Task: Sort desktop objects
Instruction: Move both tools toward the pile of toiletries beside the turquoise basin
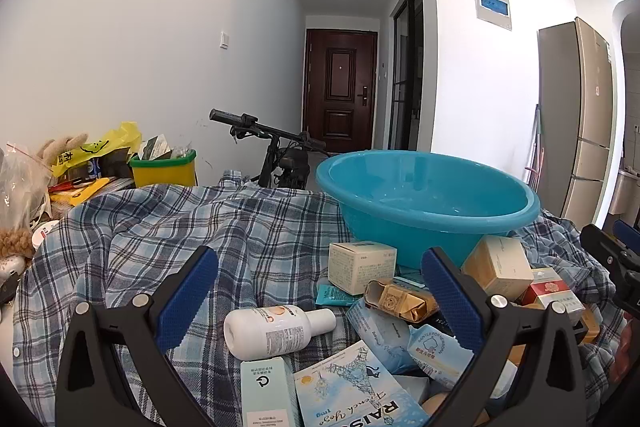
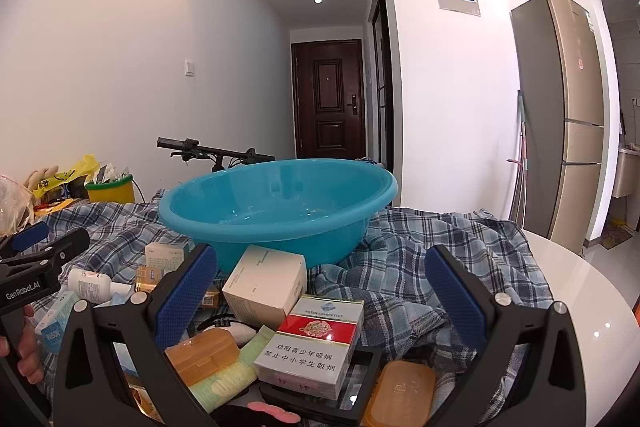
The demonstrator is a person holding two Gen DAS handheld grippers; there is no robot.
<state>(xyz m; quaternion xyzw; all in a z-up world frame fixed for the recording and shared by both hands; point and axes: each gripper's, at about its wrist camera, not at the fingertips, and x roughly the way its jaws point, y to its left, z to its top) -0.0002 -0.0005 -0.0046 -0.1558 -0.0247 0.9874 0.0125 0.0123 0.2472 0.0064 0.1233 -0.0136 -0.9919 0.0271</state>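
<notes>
A pile of small objects lies on a blue plaid cloth [image 1: 160, 227] in front of an empty turquoise basin [image 1: 424, 195]. In the left wrist view my left gripper [image 1: 320, 299] is open above a white bottle [image 1: 276, 327], a gold packet [image 1: 400, 301], a pale box [image 1: 360, 265] and a blue "RAISON" box [image 1: 352, 387]. In the right wrist view my right gripper [image 2: 320, 291] is open above a white box [image 2: 266, 285], a red-and-white cigarette pack [image 2: 312, 343] and orange cases [image 2: 202, 355]. The basin [image 2: 280, 207] stands just beyond.
A yellow bin [image 1: 164, 169], bags and a plush toy [image 1: 60, 147] crowd the far left. A bicycle handlebar [image 1: 264, 131] stands behind the table. The bare white tabletop [image 2: 580, 299] shows at the right. The other gripper [image 2: 36, 263] shows at the left.
</notes>
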